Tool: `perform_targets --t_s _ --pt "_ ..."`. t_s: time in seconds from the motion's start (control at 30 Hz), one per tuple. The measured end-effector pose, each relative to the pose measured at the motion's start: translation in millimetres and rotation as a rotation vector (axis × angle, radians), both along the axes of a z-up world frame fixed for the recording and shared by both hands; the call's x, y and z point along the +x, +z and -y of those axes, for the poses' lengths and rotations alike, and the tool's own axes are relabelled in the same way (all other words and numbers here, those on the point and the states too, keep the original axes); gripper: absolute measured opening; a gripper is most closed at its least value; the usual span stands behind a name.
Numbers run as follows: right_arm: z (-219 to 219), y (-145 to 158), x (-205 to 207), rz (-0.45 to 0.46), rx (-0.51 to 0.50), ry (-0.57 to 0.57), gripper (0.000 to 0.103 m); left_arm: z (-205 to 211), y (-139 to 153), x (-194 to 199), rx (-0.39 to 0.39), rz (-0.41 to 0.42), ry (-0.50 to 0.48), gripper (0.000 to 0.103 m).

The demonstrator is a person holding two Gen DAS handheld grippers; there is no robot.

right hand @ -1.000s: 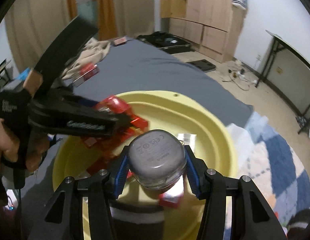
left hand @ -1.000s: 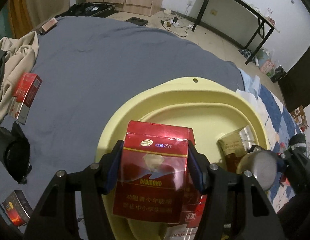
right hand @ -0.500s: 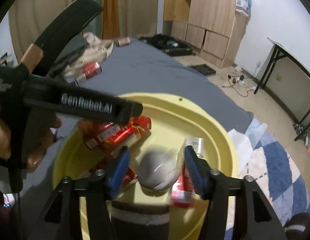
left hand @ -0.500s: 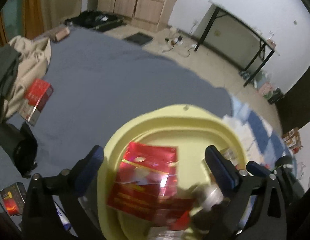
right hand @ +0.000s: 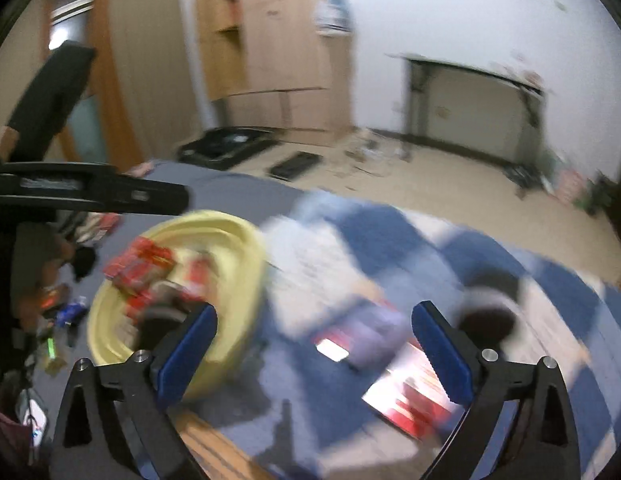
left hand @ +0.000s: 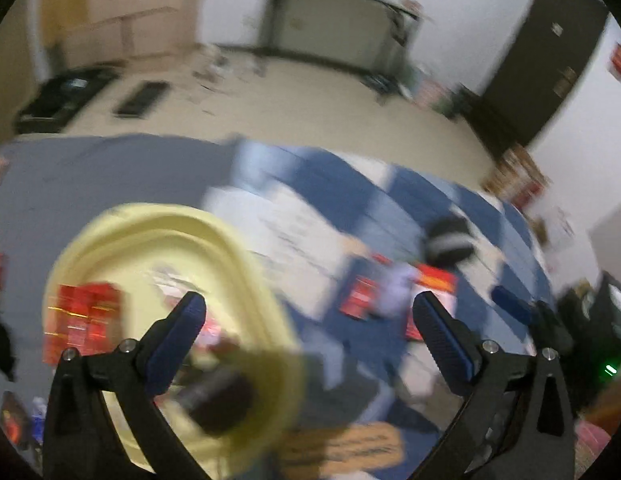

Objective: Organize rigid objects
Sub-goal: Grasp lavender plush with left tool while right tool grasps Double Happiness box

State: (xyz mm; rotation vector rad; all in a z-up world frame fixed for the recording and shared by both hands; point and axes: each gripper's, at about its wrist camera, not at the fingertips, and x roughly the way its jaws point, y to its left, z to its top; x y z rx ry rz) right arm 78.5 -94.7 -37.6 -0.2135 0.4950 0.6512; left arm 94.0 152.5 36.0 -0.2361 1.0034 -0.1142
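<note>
Both views are motion-blurred. A yellow basin (left hand: 266,280) (right hand: 246,240) sits on the bed with several red packs (left hand: 84,316) (right hand: 142,264) and a dark round object (left hand: 218,404) in it. My left gripper (left hand: 310,312) is open and empty, over the basin's right rim. My right gripper (right hand: 314,324) is open and empty, right of the basin. On the blue-and-white checked blanket lie more red packs (left hand: 358,296) (right hand: 414,396) and a black-and-white round item (left hand: 448,240) (right hand: 490,312).
The left gripper's black body (right hand: 90,192) reaches in from the left of the right wrist view. Grey sheet (left hand: 90,172) lies behind the basin. Small clutter (right hand: 66,312) lies left of the basin. Floor, wooden cabinets and a black desk stand beyond the bed.
Both grippers opened wide. The red pack and the grey round object dropped into the basin. Both views swung to the right toward the checked blanket.
</note>
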Motion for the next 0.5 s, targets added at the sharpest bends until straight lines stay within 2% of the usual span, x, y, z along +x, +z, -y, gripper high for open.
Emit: perform_targets --t_s 0.1,0.23,0.33,0.5 --pt "43 -19 6 -0.048 0.004 -0.081 0.1 34 -5 5 0.066 -0.007 -0.055 0.103" --pt "60 -29 5 -0.073 0.025 -0.098 0.1 43 -10 6 0.083 -0.019 -0.064 0.103" --pt "61 -38 7 -0.082 0.015 -0.096 0.1 46 -16 8 0.073 -0.015 -0.08 0.103" --pt "49 -49 25 -0.097 -0.003 -0.087 0.1 76 -36 16 0.111 0.002 -0.191 0.103"
